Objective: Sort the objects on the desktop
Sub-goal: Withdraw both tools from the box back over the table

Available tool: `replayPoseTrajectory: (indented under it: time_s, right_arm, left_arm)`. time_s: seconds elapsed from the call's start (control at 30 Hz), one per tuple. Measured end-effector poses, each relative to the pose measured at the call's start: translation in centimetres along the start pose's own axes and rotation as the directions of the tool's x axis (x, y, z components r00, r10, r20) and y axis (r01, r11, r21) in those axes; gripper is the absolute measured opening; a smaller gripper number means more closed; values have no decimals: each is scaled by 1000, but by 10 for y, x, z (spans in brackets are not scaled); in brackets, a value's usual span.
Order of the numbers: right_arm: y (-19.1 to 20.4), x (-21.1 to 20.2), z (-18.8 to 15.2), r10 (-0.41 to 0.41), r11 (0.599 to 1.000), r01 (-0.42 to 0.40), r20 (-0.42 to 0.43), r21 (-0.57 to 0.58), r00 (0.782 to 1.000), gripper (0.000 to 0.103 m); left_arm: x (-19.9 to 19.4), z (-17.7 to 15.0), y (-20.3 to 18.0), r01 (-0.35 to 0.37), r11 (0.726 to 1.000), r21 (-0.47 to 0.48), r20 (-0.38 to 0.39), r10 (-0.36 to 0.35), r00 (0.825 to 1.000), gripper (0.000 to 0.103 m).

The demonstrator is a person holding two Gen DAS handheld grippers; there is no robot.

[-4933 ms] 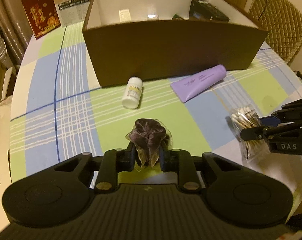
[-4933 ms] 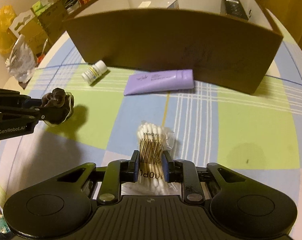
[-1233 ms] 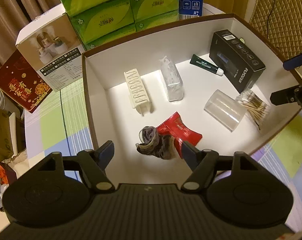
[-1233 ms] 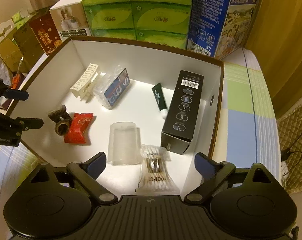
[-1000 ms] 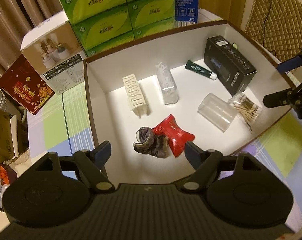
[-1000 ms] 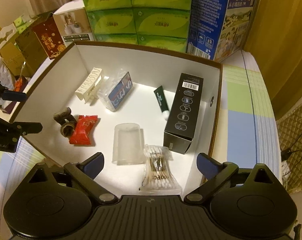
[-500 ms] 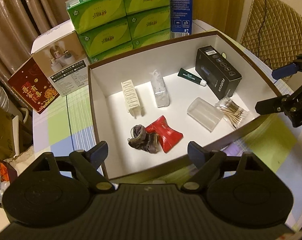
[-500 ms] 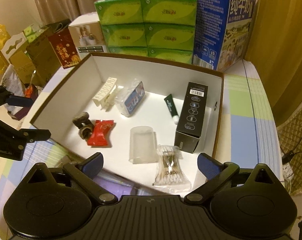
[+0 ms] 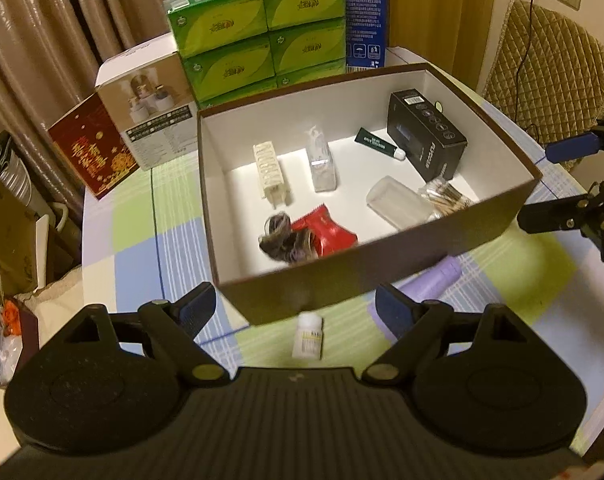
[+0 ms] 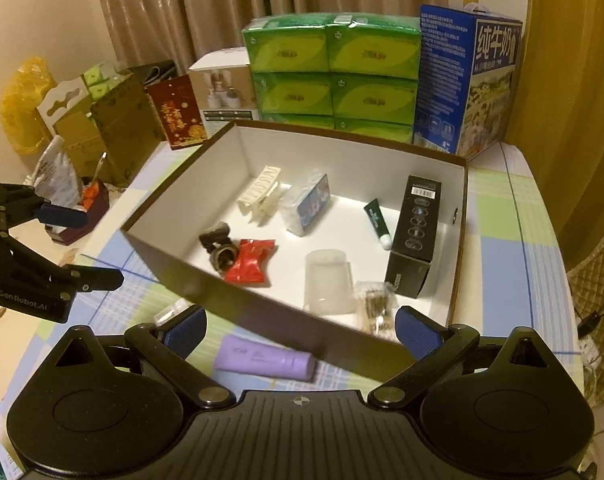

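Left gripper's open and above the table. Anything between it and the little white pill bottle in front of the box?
Nothing visible. The white pill bottle lies on the tablecloth just outside the brown box near wall, straight ahead of the open left gripper and between its fingers. The purple tube lies off to the right, apart from the bottle.

Your two wrist views look down from above, near, both sharing the brown box (image 9: pixel 382 276) (image 10: pixel 285 320) at 12 o'clock.

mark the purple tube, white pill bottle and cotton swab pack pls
purple tube (image 10: pixel 263 358): right wrist view, middle of its body, on the tablecloth outside the box.
white pill bottle (image 9: pixel 308 337): left wrist view, on its label.
cotton swab pack (image 9: pixel 446 198): left wrist view, on the stick bundle, inside the box.
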State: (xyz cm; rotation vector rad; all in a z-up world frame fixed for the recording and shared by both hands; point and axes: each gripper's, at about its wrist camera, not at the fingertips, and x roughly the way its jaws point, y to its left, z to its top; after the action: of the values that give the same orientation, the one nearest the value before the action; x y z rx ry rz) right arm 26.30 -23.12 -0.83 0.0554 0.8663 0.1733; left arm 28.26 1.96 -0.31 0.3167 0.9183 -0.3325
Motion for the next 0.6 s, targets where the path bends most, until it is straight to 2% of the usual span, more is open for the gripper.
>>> replayPoseTrajectory:
  time_s: [0.3, 0.43, 0.6]
  right_arm:
    - [13, -13, -29, 4, 1000, -4, 37, 11, 999, 98]
    - [18, -12, -41, 12, 1000, -12, 31, 17, 999, 98]
    - [21, -8, -53, 33, 999, -34, 28, 25, 999, 98]
  left_arm:
    - [-11, -38, -8, -49, 998, -32, -16, 49, 999, 86]
    - [-10, -51, -10, -35, 997, -74, -36, 32, 999, 86]
    - [-9, -63, -12, -49, 993, -108, -46, 44, 998, 86]
